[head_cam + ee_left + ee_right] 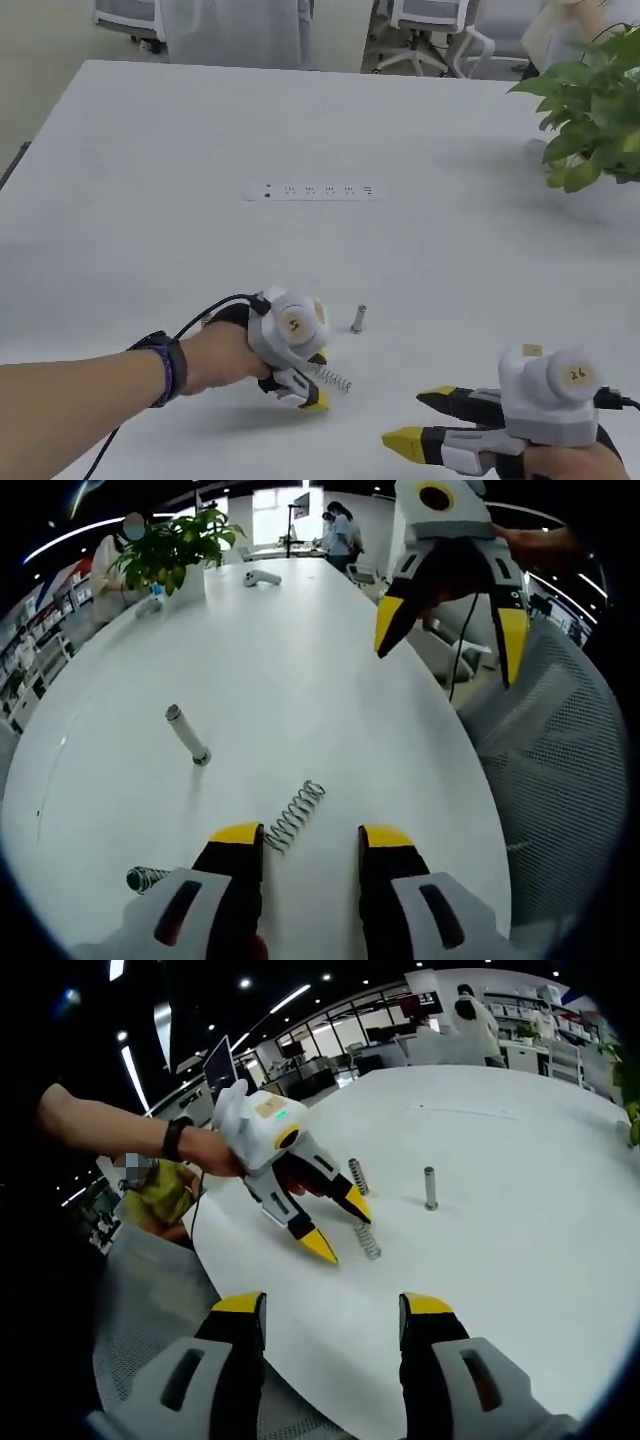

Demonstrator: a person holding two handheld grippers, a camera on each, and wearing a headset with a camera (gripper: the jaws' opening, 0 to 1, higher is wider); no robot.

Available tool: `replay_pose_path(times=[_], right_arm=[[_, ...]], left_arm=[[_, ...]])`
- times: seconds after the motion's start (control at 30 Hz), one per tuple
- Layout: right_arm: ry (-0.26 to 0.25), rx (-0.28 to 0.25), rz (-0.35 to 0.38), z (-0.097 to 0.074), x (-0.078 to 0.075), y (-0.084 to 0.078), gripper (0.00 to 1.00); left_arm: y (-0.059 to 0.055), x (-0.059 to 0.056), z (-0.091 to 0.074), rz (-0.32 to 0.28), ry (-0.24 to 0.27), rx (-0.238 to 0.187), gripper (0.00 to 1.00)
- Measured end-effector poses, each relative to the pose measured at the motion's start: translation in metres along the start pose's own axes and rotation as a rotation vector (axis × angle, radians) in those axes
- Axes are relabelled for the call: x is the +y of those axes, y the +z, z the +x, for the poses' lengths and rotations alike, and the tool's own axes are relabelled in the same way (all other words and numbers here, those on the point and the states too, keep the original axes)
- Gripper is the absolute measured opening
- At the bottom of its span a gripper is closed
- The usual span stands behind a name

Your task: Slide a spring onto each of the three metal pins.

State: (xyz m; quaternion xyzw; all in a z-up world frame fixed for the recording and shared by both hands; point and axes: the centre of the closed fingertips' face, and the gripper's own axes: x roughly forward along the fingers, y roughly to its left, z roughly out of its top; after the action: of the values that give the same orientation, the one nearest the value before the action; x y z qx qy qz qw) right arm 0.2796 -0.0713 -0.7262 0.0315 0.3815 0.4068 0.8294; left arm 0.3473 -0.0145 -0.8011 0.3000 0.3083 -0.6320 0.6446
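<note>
Head view: a white tabletop point(150, 150) runs away from the camera, with a white power strip point(310, 190) lying flat near its middle. A potted plant point(590, 110) by the right edge is cut off by the picture's border.

Close to the near edge, a hand wearing a dark wristband holds the left hand-held gripper point(312, 385). Its body covers most of its jaws, so their spread is hard to judge here. A spring point(335, 378) lies on the tabletop at its tips. A short metal pin point(358, 318) stands upright just beyond, apart from the spring.

The right hand-held gripper point(420, 420) sits at the near right corner, partly cut off by the bottom border. Its jaws are spread wide and hold nothing.

Left gripper view: the left hand-held gripper's two yellow-tipped jaws stand apart and grip nothing. The spring lies loose on the tabletop just ahead of the gap. A second spring point(147, 878) lies beside one jaw, half hidden behind it. The pin stands farther out, bare.

Right gripper view: the right hand-held gripper's own jaws are parted wide and grip nothing. Ahead, the left hand-held gripper points down at the tabletop with both springs beside its tips. The pin stands alone farther in from the near edge.
</note>
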Motion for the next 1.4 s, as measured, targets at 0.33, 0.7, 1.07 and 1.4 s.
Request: replay_pose_path(times=[0.33, 0.7, 1.07, 1.4], right_arm=[[-0.004, 0.002, 0.007, -0.001, 0.000, -0.002, 0.51], [-0.002, 0.003, 0.005, -0.002, 0.000, -0.002, 0.51], [0.000, 0.016, -0.006, 0.000, 0.000, -0.003, 0.51], [0.012, 0.019, -0.015, 0.007, 0.001, 0.000, 0.49]], left_arm=[[-0.001, 0.006, 0.003, -0.015, 0.030, 0.013, 0.19], [0.000, 0.005, 0.008, -0.098, 0.050, 0.013, 0.03], [-0.007, 0.006, 0.001, -0.176, 0.071, 0.010, 0.02], [-0.020, 0.005, -0.022, -0.241, 0.115, -0.044, 0.02]])
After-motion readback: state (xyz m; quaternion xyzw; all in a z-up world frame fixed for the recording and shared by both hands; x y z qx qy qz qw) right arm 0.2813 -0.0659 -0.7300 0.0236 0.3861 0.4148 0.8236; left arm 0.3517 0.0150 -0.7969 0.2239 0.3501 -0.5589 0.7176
